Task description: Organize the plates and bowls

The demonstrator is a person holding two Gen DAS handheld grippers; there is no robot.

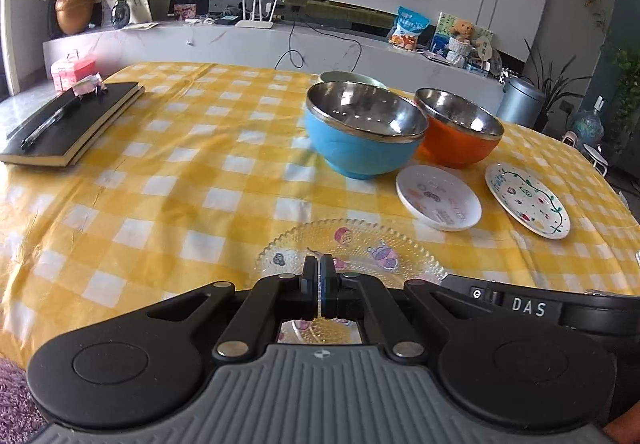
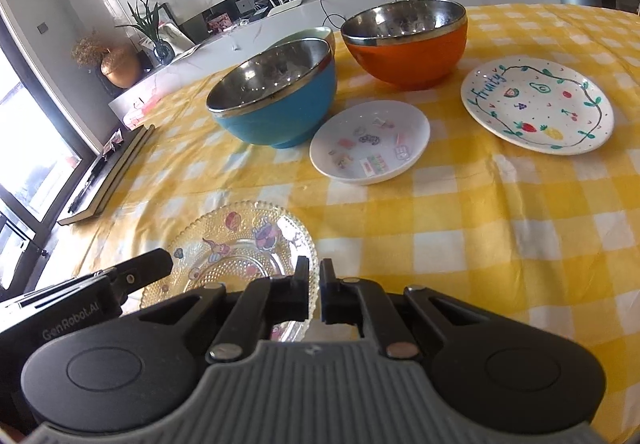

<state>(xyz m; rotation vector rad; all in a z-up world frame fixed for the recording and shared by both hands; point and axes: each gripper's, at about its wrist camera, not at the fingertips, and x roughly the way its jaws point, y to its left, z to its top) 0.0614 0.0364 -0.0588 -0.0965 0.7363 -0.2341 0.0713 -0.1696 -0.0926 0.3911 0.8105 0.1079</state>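
A clear glass plate with cartoon stickers lies near the table's front edge. My left gripper hovers over its near part, fingers pressed together, nothing seen between them. My right gripper stands shut beside the plate's right rim. Behind are a blue steel-lined bowl, an orange one and a pale bowl, mostly hidden. A small white dish and a fruit-patterned plate lie to the right.
A yellow checked cloth covers the table. A black notebook with a pen lies at the left, and a pink box stands behind it. A purple rug shows below the near edge.
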